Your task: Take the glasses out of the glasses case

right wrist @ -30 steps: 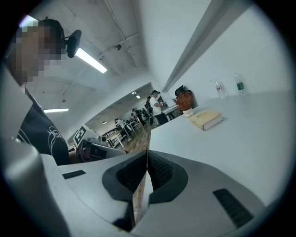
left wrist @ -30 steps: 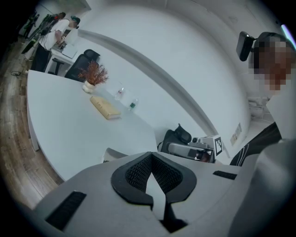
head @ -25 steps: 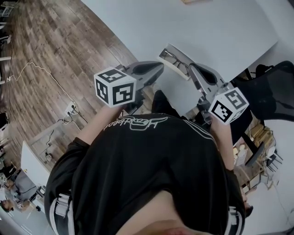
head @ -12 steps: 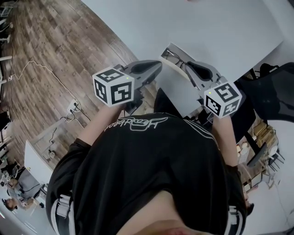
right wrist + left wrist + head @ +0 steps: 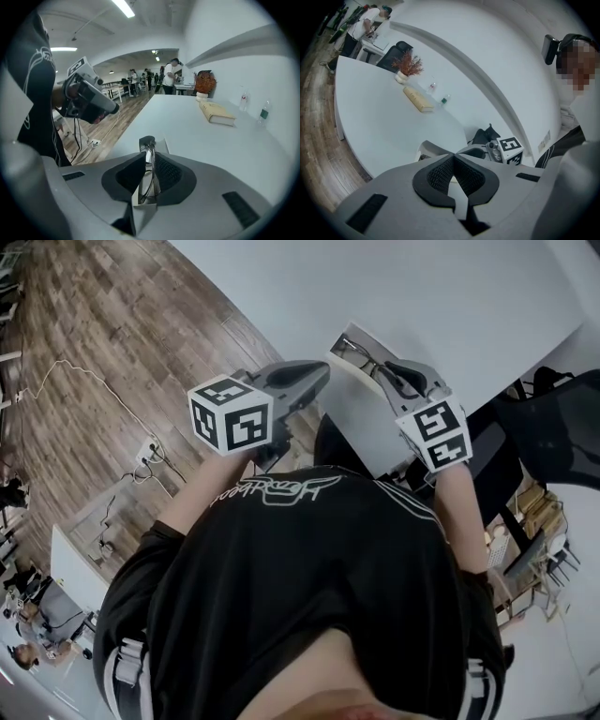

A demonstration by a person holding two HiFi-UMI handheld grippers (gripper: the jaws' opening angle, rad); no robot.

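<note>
The right gripper (image 5: 392, 374) has its fingers pinching the thin dark-framed glasses (image 5: 150, 178) edge-on, at the open white glasses case (image 5: 348, 340) on the near corner of the white desk (image 5: 422, 296). The left gripper (image 5: 453, 157) has its fingers pressed together on nothing, near the case.

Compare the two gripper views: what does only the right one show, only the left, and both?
Only the right gripper view: the glasses clamped in the right claw. Only the left gripper view: the left claw shut, nothing in it. Both: the white table, the book and the potted plant.
</note>
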